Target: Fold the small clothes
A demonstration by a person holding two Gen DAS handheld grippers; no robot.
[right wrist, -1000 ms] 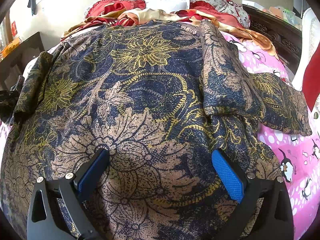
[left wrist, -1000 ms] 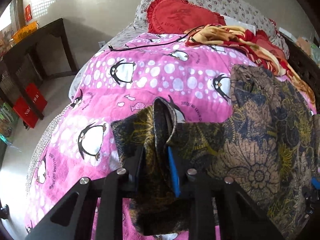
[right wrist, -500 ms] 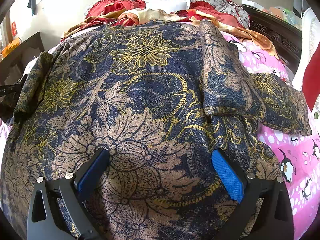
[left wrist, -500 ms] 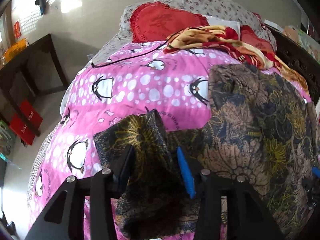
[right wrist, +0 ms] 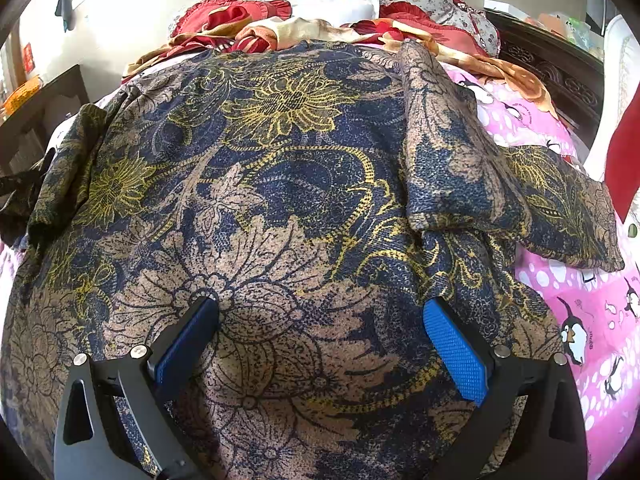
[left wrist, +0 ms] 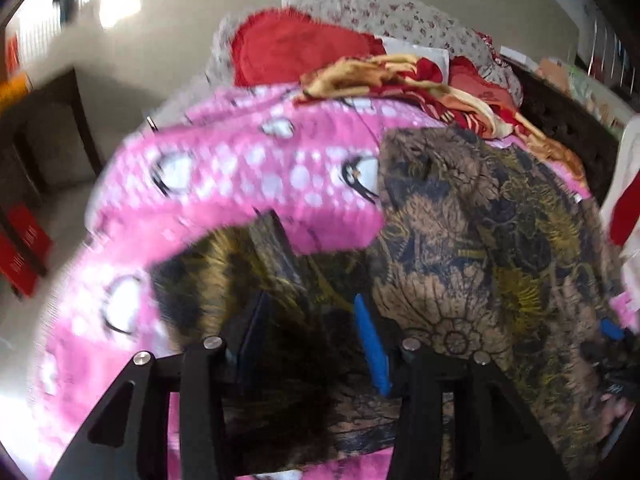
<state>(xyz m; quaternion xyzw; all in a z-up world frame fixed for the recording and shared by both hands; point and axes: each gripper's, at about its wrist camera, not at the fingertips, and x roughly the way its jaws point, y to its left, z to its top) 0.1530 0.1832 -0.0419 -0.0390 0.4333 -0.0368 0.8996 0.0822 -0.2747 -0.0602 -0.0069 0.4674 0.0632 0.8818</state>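
Two claws, left claw (left wrist: pixel 308 340) around floral garment (right wrist: pixel 280 200)

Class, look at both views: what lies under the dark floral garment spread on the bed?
Under the floral garment lies the pink penguin blanket, showing past its edges. The covered middle of the blanket cannot be seen. The right gripper hangs open above the cloth.
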